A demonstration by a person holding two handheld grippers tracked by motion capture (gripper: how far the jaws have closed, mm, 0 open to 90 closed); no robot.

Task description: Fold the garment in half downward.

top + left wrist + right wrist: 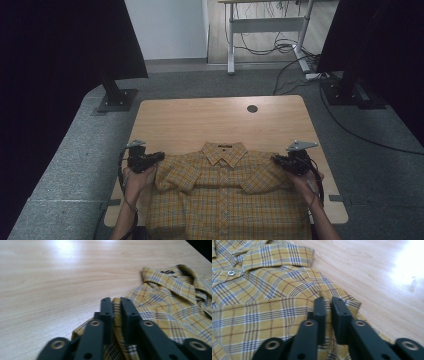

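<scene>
left tool point(117, 301) and right tool point(328, 301) clamped on plaid shirt point(225, 192) shoulder edges, bare tabletop point(200, 120) left open beyond both, cable hole point(252, 108) far ahead

A wooden table point(220, 117) has its far half bare, apart from a small round dark hole point(252, 108) near the far edge, so a hand could pass freely there. The near half is covered by a yellow plaid shirt point(225, 195), lying flat, collar toward the far side. At the shirt's shoulders sit the left gripper point(159, 157) and the right gripper point(274, 159), each pinching cloth. Narrow bare strips of wood remain beside each hand.
</scene>
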